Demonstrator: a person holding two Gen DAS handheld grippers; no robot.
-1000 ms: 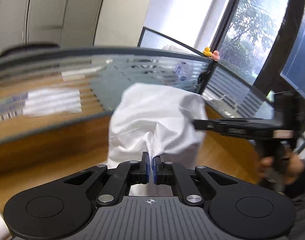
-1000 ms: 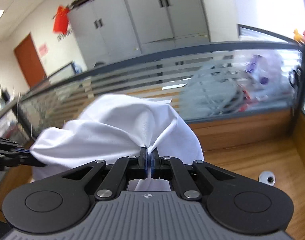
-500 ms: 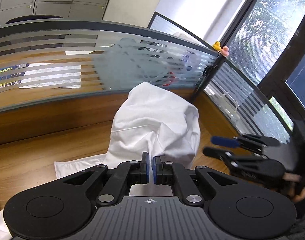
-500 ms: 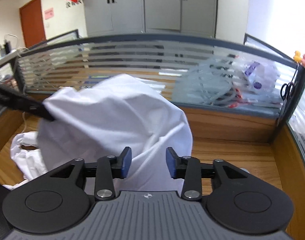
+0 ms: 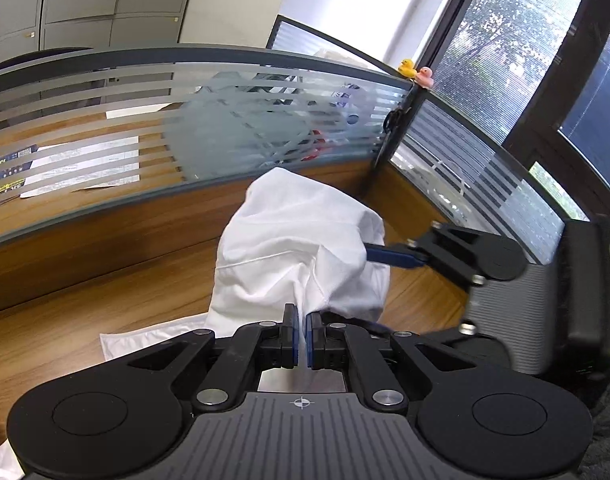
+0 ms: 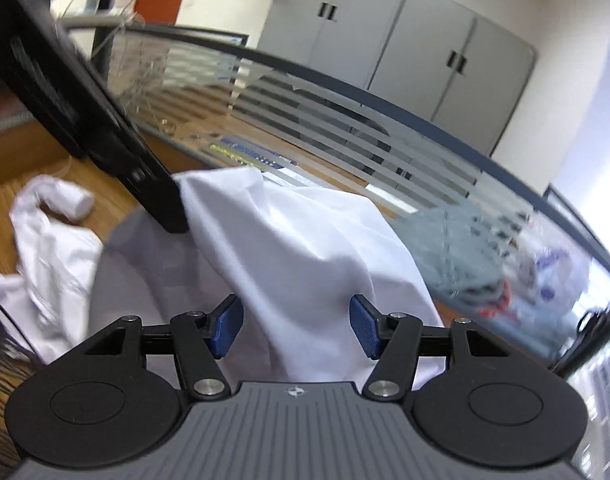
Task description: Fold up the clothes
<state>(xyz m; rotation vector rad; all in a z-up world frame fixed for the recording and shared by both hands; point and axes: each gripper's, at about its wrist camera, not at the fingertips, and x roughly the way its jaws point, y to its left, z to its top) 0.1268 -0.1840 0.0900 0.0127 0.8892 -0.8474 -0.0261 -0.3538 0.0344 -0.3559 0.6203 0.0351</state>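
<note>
White garment lifted over wooden desk, fold pinched between closed left gripper pads; right gripper spread wide, holding nothing, cloth between pads; bare desk at 9 o'clock, glass partition rims 12 o'clock

Your white garment: thin matt cloth, smooth weave, soft creases. Your left gripper: matt black plastic with bright metal pivot pins; ribbed blue pads on the right gripper. Desk: satin wood grain. Partition: glossy glass with frosted stripes.
</note>
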